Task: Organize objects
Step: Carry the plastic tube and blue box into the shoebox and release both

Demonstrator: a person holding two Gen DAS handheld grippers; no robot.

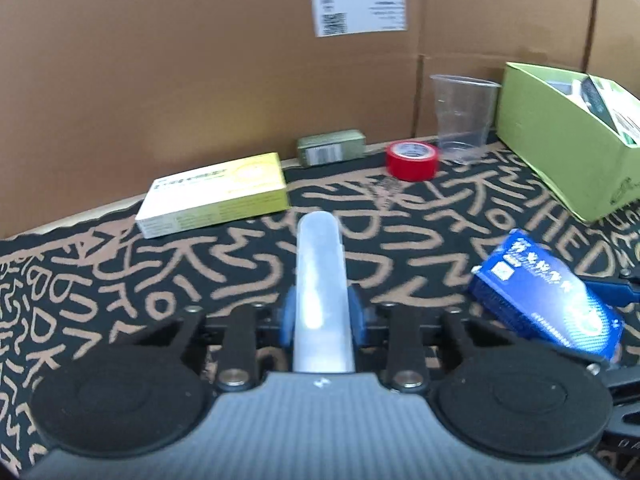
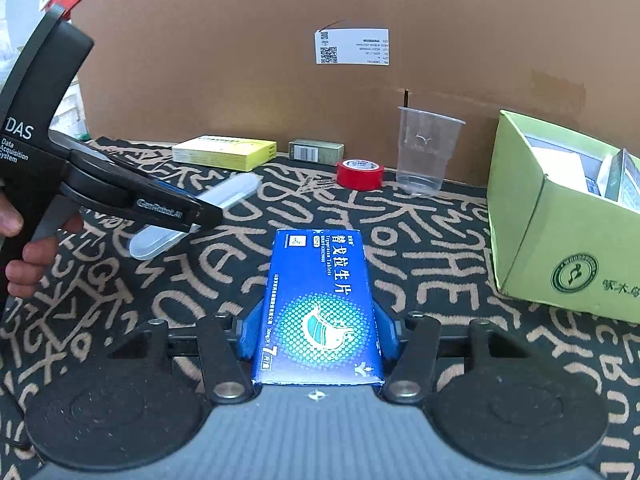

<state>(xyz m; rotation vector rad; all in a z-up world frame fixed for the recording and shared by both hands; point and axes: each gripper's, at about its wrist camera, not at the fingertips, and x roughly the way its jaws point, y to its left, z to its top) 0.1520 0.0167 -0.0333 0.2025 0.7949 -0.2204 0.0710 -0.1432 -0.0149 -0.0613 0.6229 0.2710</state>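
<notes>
My left gripper [image 1: 322,314] is shut on a translucent, round-ended plastic case [image 1: 320,276] that points forward between its blue pads [image 1: 288,314]. My right gripper [image 2: 318,332] is shut on a blue medicine box [image 2: 320,300], which lies lengthwise between its blue pads [image 2: 386,330]. In the right wrist view the left gripper [image 2: 200,216] reaches in from the left with the translucent case [image 2: 236,190] in its jaws, and a person's hand [image 2: 24,248] is on its handle. The blue box [image 1: 548,300] shows at the right of the left wrist view.
On the black cloth with tan scribbles [image 2: 440,240] lie a yellow-white box [image 1: 216,196], a small green box [image 1: 332,146], a red tape roll [image 1: 412,160] and a clear plastic cup [image 1: 462,118]. A green open carton [image 2: 560,232] with boxes inside stands at right. A cardboard wall [image 1: 200,60] closes the back.
</notes>
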